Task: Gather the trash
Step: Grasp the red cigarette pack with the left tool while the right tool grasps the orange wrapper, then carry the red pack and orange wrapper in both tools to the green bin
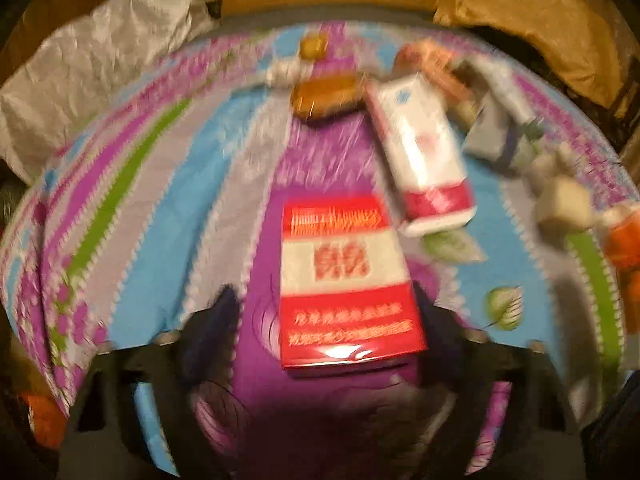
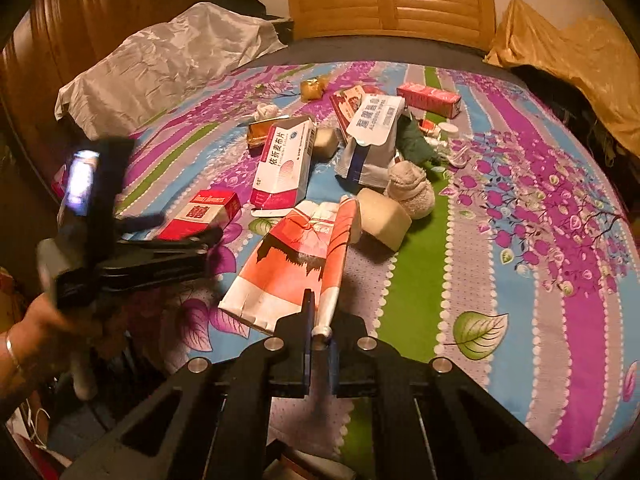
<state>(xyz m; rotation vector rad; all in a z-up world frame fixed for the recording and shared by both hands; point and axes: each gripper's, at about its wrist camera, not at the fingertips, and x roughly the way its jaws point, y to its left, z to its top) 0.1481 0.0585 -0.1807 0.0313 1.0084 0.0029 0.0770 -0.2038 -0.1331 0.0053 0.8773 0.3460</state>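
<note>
Clamped between my right gripper's (image 2: 319, 334) fingers is the corner of an orange bag (image 2: 296, 264), which lies flat on the bed (image 2: 500, 280). My left gripper (image 1: 326, 312) is released, with a red pack (image 1: 346, 280) lying between its fingers, which do not press it.

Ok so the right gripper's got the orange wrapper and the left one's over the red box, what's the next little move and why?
Probably close the left gripper on the red box. The box already lies between its open fingers on the bedspread, with neither pad pressing on it in the blurred left wrist view. The right gripper is shut on the edge of the orange wrapper, so that piece seems secured.
</note>
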